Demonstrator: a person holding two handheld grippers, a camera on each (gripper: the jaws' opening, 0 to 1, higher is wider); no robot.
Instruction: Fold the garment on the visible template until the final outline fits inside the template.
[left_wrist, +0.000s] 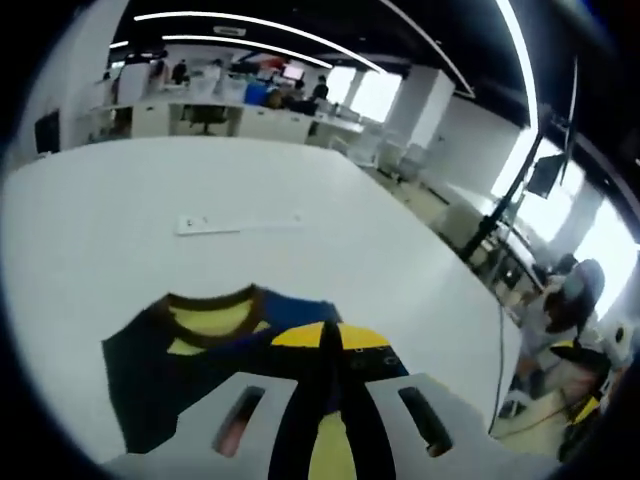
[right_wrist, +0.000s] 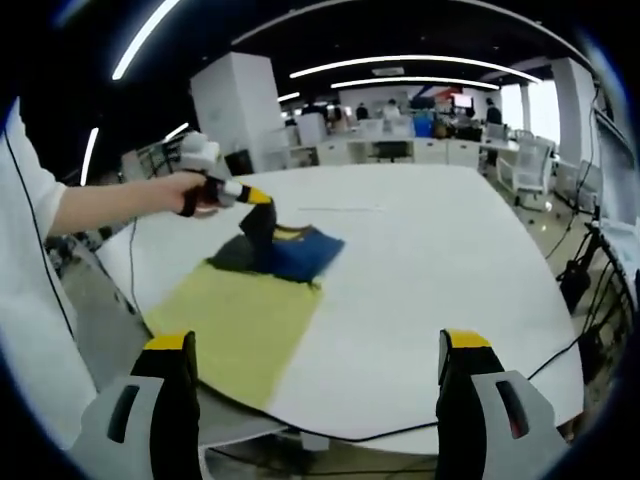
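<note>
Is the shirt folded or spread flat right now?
Partly folded: the shirt lies bunched beyond the yellow mat, one edge lifted by the left gripper.

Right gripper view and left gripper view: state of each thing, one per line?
Dark navy and yellow garment: bunched, one part lifted, off the template's far edge.
Yellow-green rectangular template: flat, mostly bare.
Left gripper: shut on the garment.
Right gripper: open, holding nothing.
White table: bearing both.

Beyond the garment (right_wrist: 285, 250) we see open white table (right_wrist: 440, 260) (a flat strip (left_wrist: 238, 223) lies well past it).
</note>
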